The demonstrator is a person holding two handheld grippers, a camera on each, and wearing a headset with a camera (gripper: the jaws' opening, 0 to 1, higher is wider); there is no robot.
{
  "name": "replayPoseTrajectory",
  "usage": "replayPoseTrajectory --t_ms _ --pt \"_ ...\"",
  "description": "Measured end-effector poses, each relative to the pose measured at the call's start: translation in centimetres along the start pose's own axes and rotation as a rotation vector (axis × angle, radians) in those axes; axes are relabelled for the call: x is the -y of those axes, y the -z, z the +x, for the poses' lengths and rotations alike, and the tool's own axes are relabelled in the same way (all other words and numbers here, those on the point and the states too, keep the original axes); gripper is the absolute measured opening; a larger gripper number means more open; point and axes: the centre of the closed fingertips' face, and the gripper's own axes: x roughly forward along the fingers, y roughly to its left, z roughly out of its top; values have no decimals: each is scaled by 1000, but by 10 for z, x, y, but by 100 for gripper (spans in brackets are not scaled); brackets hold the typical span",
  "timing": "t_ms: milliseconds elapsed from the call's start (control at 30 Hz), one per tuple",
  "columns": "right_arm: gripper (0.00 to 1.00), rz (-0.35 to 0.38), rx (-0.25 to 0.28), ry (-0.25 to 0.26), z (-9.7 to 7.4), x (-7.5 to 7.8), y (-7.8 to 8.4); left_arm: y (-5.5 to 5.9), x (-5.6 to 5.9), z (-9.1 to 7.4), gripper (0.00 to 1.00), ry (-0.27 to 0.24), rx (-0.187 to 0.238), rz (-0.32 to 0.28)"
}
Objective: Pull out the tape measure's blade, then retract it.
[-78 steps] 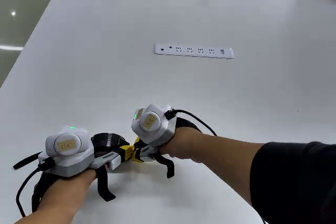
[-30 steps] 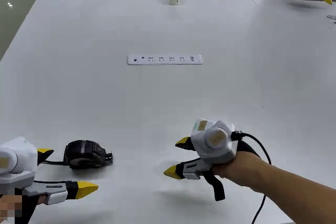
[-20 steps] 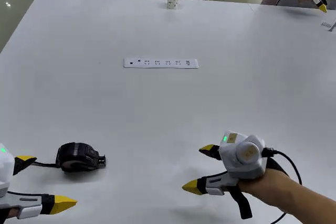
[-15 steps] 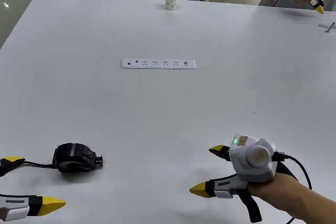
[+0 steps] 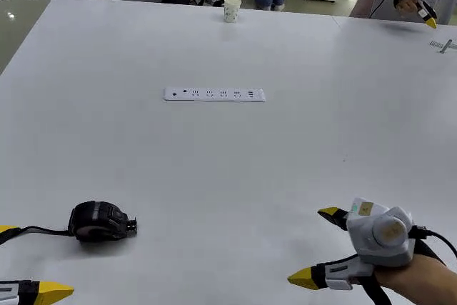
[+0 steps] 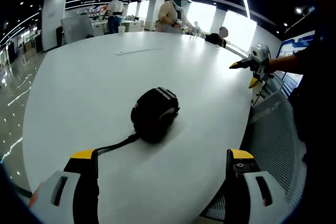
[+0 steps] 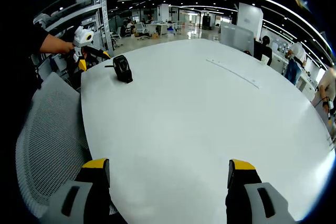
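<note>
The black, rounded plastic tape measure (image 5: 100,221) lies on its side on the wide white tabletop (image 5: 214,162), near the person's edge and towards the left. No length of blade shows outside the case in the head view or in either gripper view, so the blade appears to be fully wound in. A thin black wrist strap (image 6: 113,145) trails from the case back towards the person.

The left claw (image 5: 32,261) is released, its yellow-tipped jaws spread wide and gripping nothing. In the left gripper view the tape measure sits just ahead of the jaws and between their lines, near but apart from both. The right claw (image 5: 314,245) is also released and empty. It hovers over bare tabletop well apart from the tape measure, which is small and far off in the right gripper view.

A long white power strip (image 5: 214,94) lies further up the tabletop, and a white paper cup (image 5: 231,8) stands near the far edge. Neither is involved.

As for progress, the frames leave two readings: either the pull and the retraction are both finished and the tool is set down, or neither has begun. The blade being in and both claws being off the case fit either one. Nothing is mid-step.
</note>
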Motion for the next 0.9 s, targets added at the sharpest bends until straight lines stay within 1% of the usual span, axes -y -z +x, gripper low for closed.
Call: replayPoseTrajectory --t_ms 67,133,200,233,267,300,367,400,500,600,667,733,900 --pt "97 27 12 15 -6 5 1 -1 -1 -2 99 2 0 3" --pt "99 37 22 23 -12 11 3 -2 -3 -3 99 -2 -1 10" --pt "99 43 25 20 -16 12 3 -3 -5 -5 99 1 -1 11" --pt "99 40 24 20 -17 12 4 -2 -7 -5 99 -4 -5 19" --pt "99 15 11 25 -19 15 7 0 -13 -6 99 -36 -19 51" --pt "99 17 10 27 -21 18 9 -1 -12 -7 99 -22 -21 39" --pt "99 33 12 22 -23 19 9 -2 -19 -9 99 -42 -17 47" --pt "99 41 15 18 -24 20 9 -3 -20 -11 99 -43 -16 42" --pt "99 35 18 19 -25 20 10 -6 -23 -14 99 -47 -8 38" --pt "99 33 3 18 -25 19 12 -7 -23 -16 99 -48 -12 32" --pt "99 29 2 14 -24 18 12 -6 -23 -17 99 -38 -14 10" --pt "99 28 3 8 -24 15 12 -5 -23 -16 99 -36 -16 8" --pt "99 29 -5 4 -25 13 15 -6 -21 -17 99 -30 -12 14"
